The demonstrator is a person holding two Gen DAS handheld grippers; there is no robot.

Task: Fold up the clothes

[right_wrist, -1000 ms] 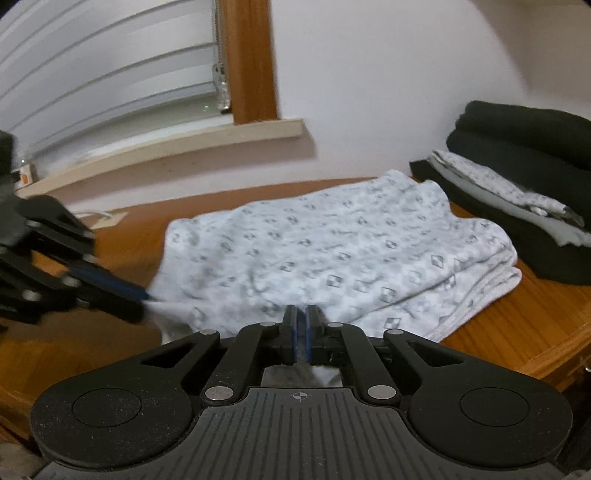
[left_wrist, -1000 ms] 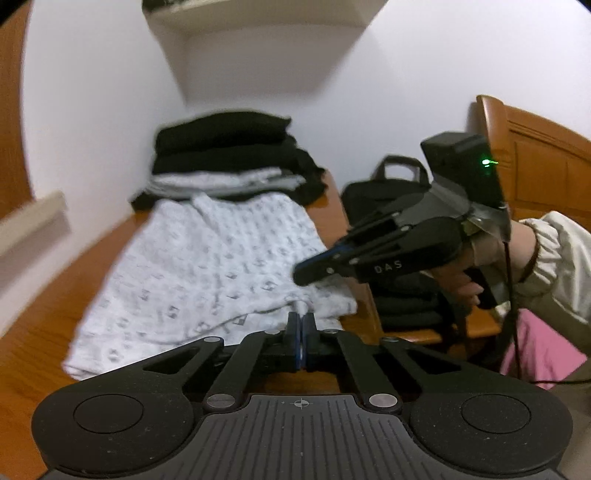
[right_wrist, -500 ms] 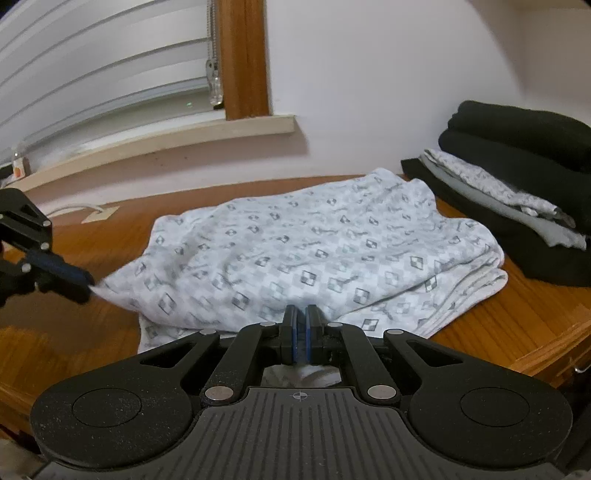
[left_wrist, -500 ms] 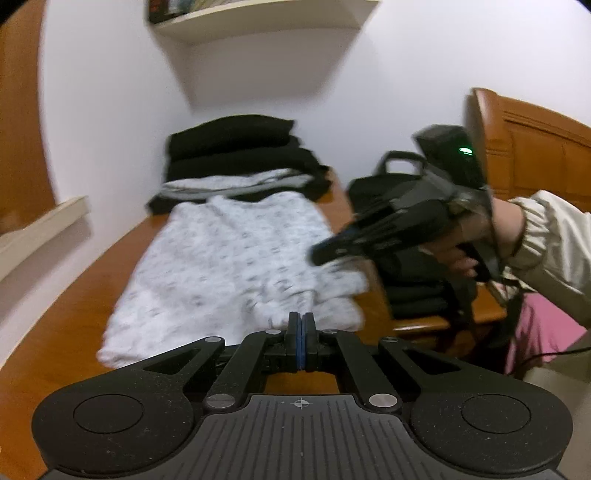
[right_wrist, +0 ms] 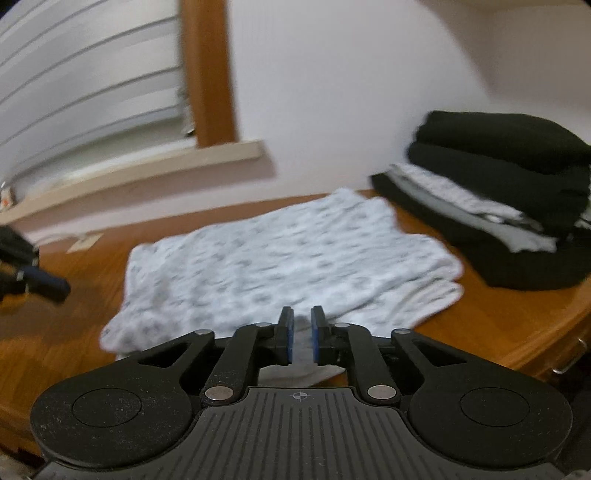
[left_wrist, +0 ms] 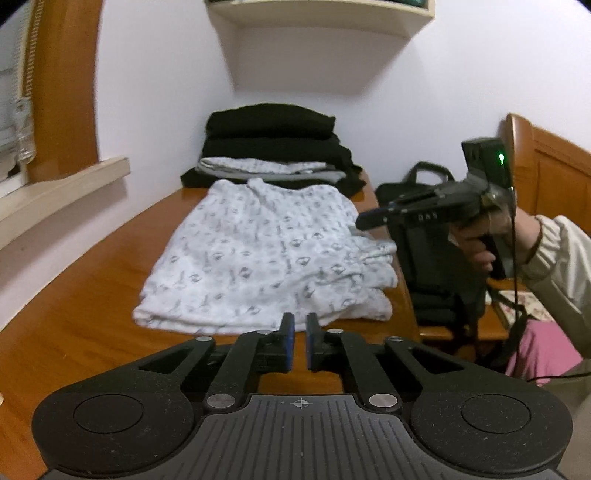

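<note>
A white garment with a grey print lies folded in layers on the wooden table. My left gripper hovers just short of its near edge; its jaws are opening, with only a narrow gap and nothing between the blue pads. To the right, a hand holds my right gripper over the garment's right edge. In the right wrist view the garment spreads ahead, and my right gripper is opening too; white cloth shows in its gap, but the pads do not press on it. My left gripper pokes in at the left.
A stack of folded black and grey clothes sits at the table's far end against the wall. A black bag stands off the table's right side. A shelf hangs above, and a window sill runs along the left wall.
Both grippers were shut on bunched cloth edges; now their jaws have parted and the garment lies flat on the table. Both grippers have drawn back slightly from it.
</note>
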